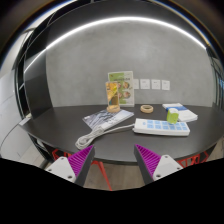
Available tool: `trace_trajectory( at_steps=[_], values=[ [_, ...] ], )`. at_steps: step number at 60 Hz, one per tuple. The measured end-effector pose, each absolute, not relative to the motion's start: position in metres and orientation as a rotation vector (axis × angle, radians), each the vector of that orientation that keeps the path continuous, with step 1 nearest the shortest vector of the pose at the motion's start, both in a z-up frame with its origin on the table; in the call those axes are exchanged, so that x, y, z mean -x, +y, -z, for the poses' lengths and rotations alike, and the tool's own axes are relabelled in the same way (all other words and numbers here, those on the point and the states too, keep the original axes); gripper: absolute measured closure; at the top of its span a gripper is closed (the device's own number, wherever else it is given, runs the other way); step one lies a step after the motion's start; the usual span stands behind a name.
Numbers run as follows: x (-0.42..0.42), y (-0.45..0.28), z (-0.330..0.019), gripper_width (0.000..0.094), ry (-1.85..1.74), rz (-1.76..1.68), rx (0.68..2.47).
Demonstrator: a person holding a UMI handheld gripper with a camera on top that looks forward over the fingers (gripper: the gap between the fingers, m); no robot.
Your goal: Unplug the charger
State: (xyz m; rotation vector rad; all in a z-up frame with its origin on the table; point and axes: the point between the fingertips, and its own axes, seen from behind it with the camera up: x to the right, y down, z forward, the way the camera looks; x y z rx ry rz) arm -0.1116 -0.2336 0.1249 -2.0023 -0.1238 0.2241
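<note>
A white power strip (160, 127) lies on the dark table (70, 128), ahead and to the right of my fingers. A small pale greenish block (172, 117) stands at its far end; it may be the charger. A white bundle of cable (106, 121) lies to the left of the strip, just beyond my fingers. My gripper (117, 160) is open and empty, held in front of the table's near edge, with nothing between the purple pads (82, 158).
A printed box (120, 92) stands upright at the back of the table against the grey wall. A tape roll (147, 108) and white boxes (181, 111) lie at the back right. Wall sockets (151, 85) sit behind them. A red bar (101, 172) shows below the table edge.
</note>
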Motion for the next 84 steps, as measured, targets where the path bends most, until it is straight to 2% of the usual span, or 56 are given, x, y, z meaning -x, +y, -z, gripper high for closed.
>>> trace_trajectory(
  at_steps=[11,23,38,54,58,60,62,70,78,84],
  values=[
    [0.077,-0.213,-0.111,0.0119,-0.035,-0.136,2.036],
    [-0.01,-0.168,-0.102,0.0118,0.087,-0.054,2.04],
    [-0.125,-0.063,-0.068,0.0124,0.109,0.006,2.034],
    [-0.155,0.044,-0.065,0.0124,0.047,-0.015,1.963],
    [-0.153,0.056,-0.067,0.0158,0.057,-0.031,1.948],
    [-0.154,0.061,-0.067,0.0211,0.056,-0.031,1.937],
    [-0.163,0.067,-0.066,0.0433,0.062,0.017,1.935],
    [-0.165,0.062,-0.068,0.0489,0.127,0.001,1.896],
    [-0.164,0.063,-0.067,0.0598,0.117,0.029,1.879],
    [-0.164,0.064,-0.067,0.0611,0.095,0.098,1.895]
  ],
)
